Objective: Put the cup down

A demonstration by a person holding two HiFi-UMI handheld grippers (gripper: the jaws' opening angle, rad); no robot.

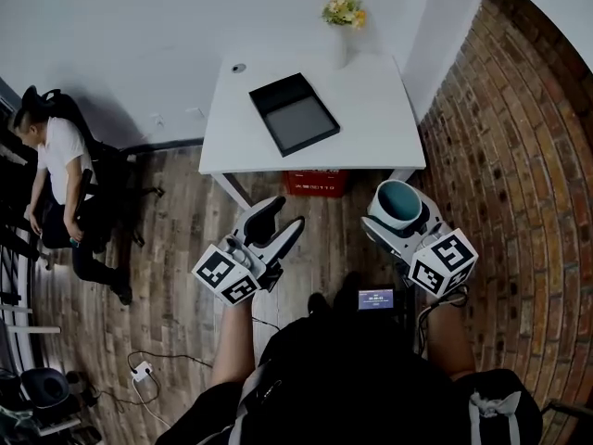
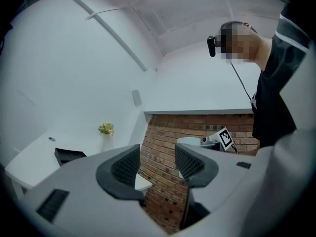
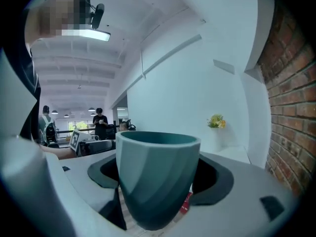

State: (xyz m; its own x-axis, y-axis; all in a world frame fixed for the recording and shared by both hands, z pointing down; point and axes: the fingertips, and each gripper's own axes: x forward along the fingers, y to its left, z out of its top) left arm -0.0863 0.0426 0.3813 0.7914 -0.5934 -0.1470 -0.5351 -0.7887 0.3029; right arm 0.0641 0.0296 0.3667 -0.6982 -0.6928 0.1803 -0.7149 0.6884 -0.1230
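A teal cup (image 1: 397,203) with a pale outer wall sits upright between the jaws of my right gripper (image 1: 400,213), held in the air above the wooden floor, short of the white table (image 1: 371,109). In the right gripper view the cup (image 3: 157,176) fills the gap between both dark pads. My left gripper (image 1: 274,227) hangs level with it on the left, open with nothing between its fingers (image 2: 129,167). Past the left jaws I see the brick wall and my right gripper (image 2: 217,139) with the cup.
A black tray (image 1: 295,113) lies on the white table, a vase of yellow flowers (image 1: 344,15) at its back edge. A red crate (image 1: 315,183) stands under the table. The brick wall (image 1: 519,156) runs along the right. A seated person (image 1: 57,179) is at the far left.
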